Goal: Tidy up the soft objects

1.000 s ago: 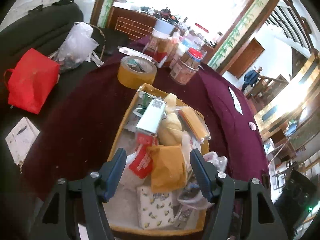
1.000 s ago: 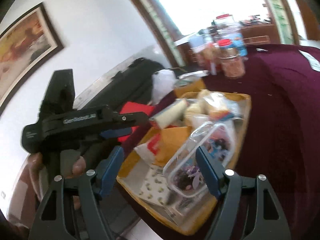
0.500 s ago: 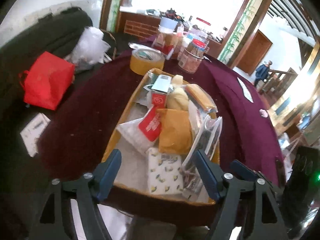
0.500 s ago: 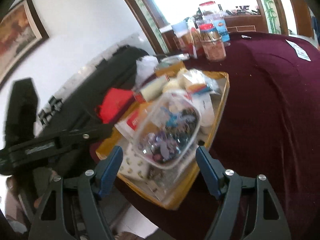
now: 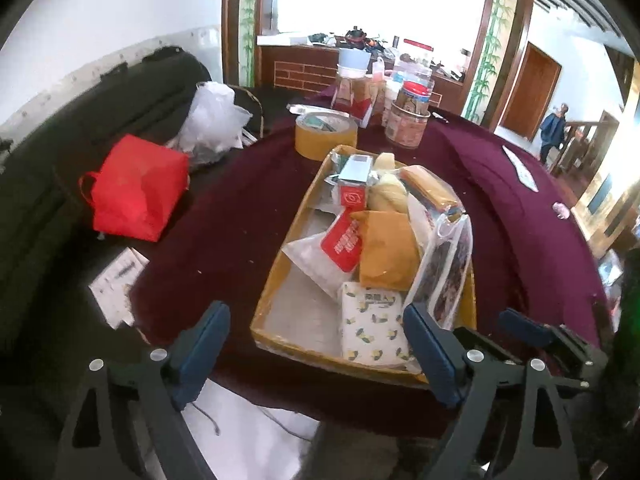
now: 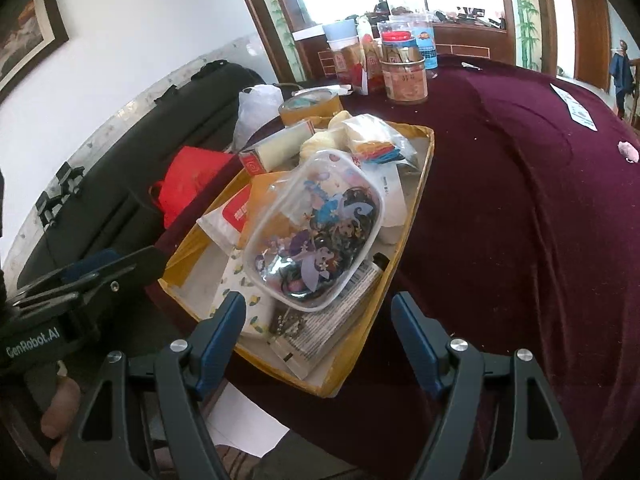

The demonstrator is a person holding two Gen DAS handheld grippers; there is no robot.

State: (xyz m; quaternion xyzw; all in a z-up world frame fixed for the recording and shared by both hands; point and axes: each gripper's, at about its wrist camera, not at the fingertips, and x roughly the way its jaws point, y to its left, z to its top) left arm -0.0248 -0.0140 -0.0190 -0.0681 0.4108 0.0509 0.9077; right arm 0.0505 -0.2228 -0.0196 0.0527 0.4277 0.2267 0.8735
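A yellow tray on the maroon table holds soft items. Among them are a clear zip pouch with cartoon print, a lemon-print tissue pack, a mustard packet and a red-and-white packet. My left gripper hovers off the tray's near end. Its jaws are opening and nothing is between the pads. My right gripper stands open just short of the pouch, holding nothing. It also shows at the right of the left wrist view as the right gripper.
Beyond the tray stand a roll of tape and several jars. A red bag and a white plastic bag lie on a dark seat at the left. A paper slip lies on the cloth at the right.
My left gripper has drawn back from above the tray's contents to its near end, and its jaws have spread wider. The right wrist view has tipped down toward the tray.
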